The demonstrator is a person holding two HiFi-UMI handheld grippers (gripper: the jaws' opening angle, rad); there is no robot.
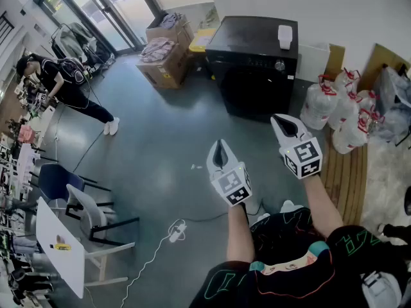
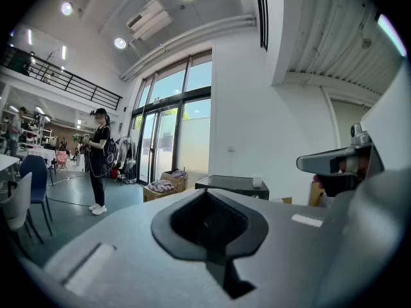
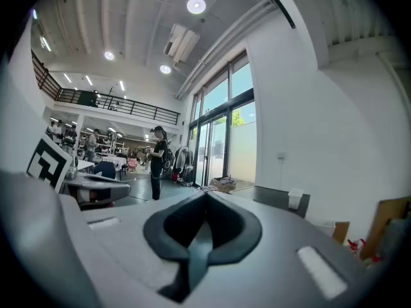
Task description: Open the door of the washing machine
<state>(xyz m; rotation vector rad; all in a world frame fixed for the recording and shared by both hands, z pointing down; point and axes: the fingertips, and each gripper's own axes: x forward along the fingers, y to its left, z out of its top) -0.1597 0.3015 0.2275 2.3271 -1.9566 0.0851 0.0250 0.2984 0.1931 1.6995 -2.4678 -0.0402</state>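
Observation:
A black washing machine [image 1: 257, 66] stands against the white back wall, its door closed and a white cup [image 1: 284, 36] on its top. It also shows small in the left gripper view as the washing machine [image 2: 232, 186] and in the right gripper view as the washing machine [image 3: 281, 200]. My left gripper [image 1: 221, 145] hangs over the grey floor, well short of the machine, jaws shut with nothing in them. My right gripper [image 1: 277, 120] is closer to the machine's lower right front, also shut and empty. Both point roughly level.
Cardboard boxes [image 1: 166, 51] with cloth sit left of the machine. White tied bags [image 1: 340, 111] crowd its right, by a wooden pallet [image 1: 345, 172]. A person [image 1: 61, 85] stands at the far left. A white table [image 1: 59, 249], chairs and a power strip [image 1: 176, 230] lie behind me.

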